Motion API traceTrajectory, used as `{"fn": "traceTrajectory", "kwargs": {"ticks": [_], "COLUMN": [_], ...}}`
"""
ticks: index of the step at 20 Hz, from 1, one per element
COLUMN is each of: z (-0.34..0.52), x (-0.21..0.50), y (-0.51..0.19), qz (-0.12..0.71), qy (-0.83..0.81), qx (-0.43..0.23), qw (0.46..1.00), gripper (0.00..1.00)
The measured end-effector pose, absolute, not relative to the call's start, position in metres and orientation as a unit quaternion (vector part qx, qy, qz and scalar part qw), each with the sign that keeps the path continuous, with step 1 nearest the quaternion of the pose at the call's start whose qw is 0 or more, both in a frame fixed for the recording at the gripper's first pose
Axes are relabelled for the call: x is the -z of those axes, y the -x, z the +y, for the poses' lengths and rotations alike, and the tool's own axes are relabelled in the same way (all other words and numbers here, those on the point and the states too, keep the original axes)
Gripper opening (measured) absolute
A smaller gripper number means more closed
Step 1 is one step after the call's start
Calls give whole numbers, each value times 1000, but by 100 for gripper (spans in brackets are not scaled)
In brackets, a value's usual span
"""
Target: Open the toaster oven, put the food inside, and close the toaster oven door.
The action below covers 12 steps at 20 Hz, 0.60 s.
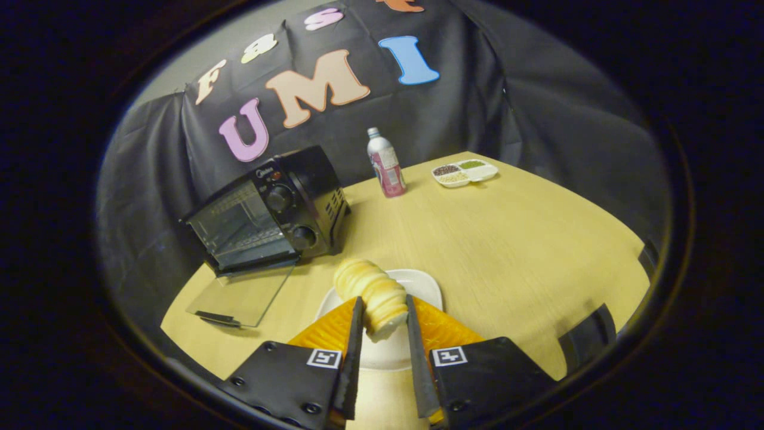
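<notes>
Overall light: dim booth, warm yellowish cast, brightest on the table (507, 239).
Source: from overhead, judging by short shadows close under things.
Shadows: soft dark patch under the glass door (242, 295) of the toaster oven (274, 209); small one beside the bottle (387, 164); faint one under the divided dish (465, 172).
Glare: mild sheen on the oven's top and the bottle's cap; pale reflection on the glass door.
Distortion: strong fisheye; table rim bowed, cloth wall curved, far things shrunk in the upper middle.
Focus: bread (373, 295) and fingers (355, 346) fairly sharp at lower centre; dish contents soft and grainy.
Edges: darkening and smear toward the rim of the round view, lower left and right murky.
Noise: fine grain in the dark cloth.
</notes>
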State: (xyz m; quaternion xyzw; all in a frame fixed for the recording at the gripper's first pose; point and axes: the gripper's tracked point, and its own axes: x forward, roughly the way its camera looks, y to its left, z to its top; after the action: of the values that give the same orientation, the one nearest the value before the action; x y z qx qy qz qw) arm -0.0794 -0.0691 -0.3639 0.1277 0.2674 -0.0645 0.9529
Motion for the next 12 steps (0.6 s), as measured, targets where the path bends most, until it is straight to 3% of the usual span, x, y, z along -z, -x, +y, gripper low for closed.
{"fn": "traceTrajectory", "kwargs": {"ticks": [7, 12], "z": [51, 126], "x": [329, 330], "y": [63, 23], "qz": [249, 258], "qy": [-174, -225], "qx": [-42, -79], "qw": [952, 936], "gripper": [41, 40]}}
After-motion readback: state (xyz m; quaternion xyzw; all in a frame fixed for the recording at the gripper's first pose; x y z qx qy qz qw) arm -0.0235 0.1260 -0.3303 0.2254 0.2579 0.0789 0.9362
